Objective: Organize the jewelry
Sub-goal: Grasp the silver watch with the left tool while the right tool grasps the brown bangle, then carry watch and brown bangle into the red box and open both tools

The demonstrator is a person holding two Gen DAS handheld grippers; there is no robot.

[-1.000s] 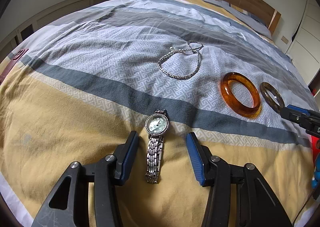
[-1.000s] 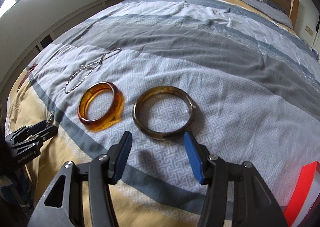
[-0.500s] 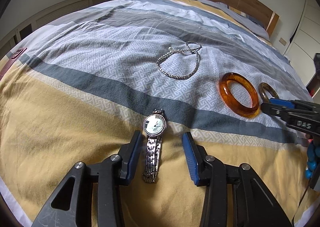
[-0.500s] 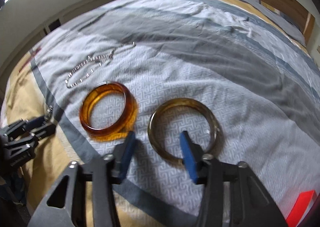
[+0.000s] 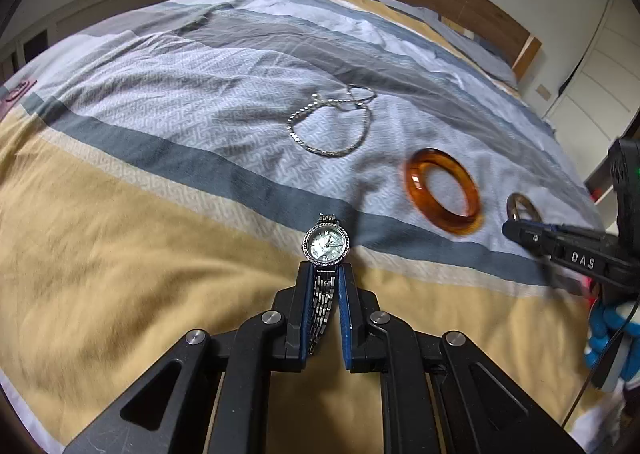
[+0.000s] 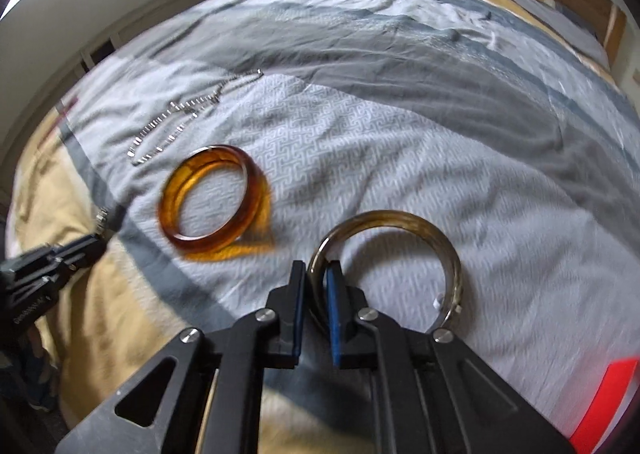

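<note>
The bed [image 5: 120, 254] fills the room, its striped quilt [image 6: 400, 141] in grey, white and mustard carrying four pieces of jewelry well apart from one another. The amber bangle [image 5: 442, 189] lies flat on the pale patterned band, with the silver chain [image 5: 332, 125] looped beyond it toward the headboard.

The brown bangle [image 6: 400, 221] sits nearest the right gripper [image 6: 316, 282], whose blue pads are pinching the near-left arc of its rim, one pad inside the ring and one outside. It looks tipped up slightly off the quilt, though blur makes that hard to swear to. The watch [image 5: 326, 250] lies on the mustard band, its strap running straight back along the left gripper [image 5: 325, 286], which is pressed together on the strap just below the dial.

A second ago both sets of jaws stood spread over their pieces without touching; now each has clamped. Each piece points away from its own hand, so lifting straight up seems the natural next move.
</note>
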